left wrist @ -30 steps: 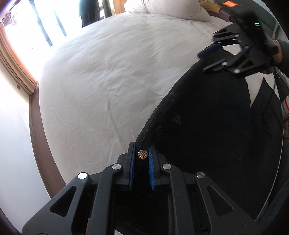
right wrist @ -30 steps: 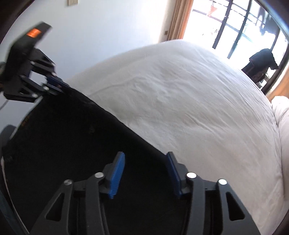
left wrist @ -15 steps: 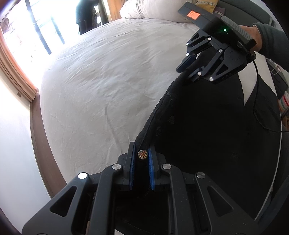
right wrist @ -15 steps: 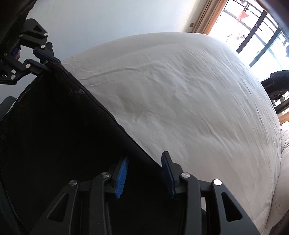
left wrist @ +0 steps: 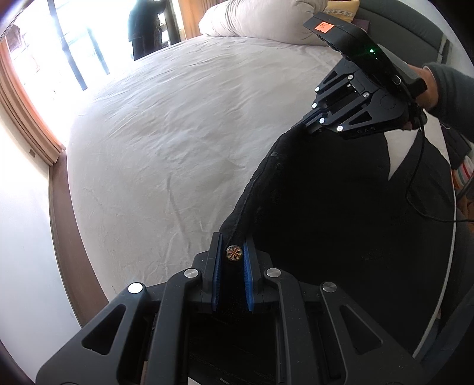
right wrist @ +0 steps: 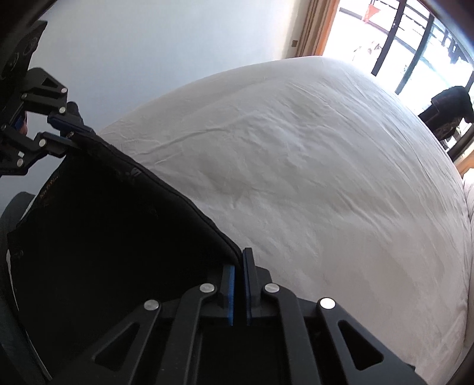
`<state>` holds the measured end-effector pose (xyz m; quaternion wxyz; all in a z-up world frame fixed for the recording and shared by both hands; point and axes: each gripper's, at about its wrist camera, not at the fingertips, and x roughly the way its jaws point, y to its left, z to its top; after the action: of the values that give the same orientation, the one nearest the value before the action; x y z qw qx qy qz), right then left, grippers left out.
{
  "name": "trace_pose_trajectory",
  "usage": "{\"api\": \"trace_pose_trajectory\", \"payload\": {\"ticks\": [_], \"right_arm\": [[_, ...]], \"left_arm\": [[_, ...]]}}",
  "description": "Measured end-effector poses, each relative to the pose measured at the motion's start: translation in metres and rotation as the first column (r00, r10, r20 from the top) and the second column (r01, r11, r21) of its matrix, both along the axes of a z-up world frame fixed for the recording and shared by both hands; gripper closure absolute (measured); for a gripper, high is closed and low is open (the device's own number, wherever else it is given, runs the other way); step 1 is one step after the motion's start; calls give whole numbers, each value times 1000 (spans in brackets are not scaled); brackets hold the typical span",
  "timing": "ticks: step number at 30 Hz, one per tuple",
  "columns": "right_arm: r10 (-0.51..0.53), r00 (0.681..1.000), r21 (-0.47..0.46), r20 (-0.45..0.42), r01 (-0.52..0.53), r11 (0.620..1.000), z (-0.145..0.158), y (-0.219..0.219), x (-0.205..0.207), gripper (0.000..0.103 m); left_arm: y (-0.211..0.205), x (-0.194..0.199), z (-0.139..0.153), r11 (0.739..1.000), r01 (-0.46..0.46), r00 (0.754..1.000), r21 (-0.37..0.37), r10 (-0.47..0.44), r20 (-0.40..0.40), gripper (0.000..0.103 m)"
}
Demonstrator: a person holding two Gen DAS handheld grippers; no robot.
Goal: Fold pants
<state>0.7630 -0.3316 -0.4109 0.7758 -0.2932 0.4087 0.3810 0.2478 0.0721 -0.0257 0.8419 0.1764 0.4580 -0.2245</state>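
Note:
Black pants (left wrist: 326, 207) hang spread between both grippers over the white bed (left wrist: 163, 133). My left gripper (left wrist: 232, 237) is shut on the waistband right at its metal button (left wrist: 234, 253). In the left wrist view my right gripper (left wrist: 303, 126) pinches the far end of the waistband, with a hand (left wrist: 429, 86) on its grip. In the right wrist view the right gripper (right wrist: 238, 257) has its jaws closing, and the blue pads press on the edge of the pants (right wrist: 103, 222). The left gripper (right wrist: 80, 136) holds the other corner at upper left.
The bed sheet (right wrist: 296, 177) stretches wide beyond the pants. Pillows (left wrist: 260, 20) lie at the head. A dark garment (right wrist: 447, 109) sits on a chair by the bright window. A wooden bed frame edge (left wrist: 62, 213) and a white wall flank the left. A cable (left wrist: 414, 177) hangs from the right gripper.
The right gripper's jaws went from wide apart around the waistband edge to pressed together on it. The waistband now runs taut between the two grippers.

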Motion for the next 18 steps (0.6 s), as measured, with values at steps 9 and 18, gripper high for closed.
{"api": "trace_pose_trajectory", "payload": {"ticks": [9,18], "right_arm": [[-84,995,194,-47,92,977,22,-12,-44,98],[-59,996,277,-67,76,958,24,-17,-117,98]], "left_arm": [[-17,-41,18,1000,7,1000,-24,-6,21,92],[-30,-98,23,998,19,1000,-56,-19,4,92]]}}
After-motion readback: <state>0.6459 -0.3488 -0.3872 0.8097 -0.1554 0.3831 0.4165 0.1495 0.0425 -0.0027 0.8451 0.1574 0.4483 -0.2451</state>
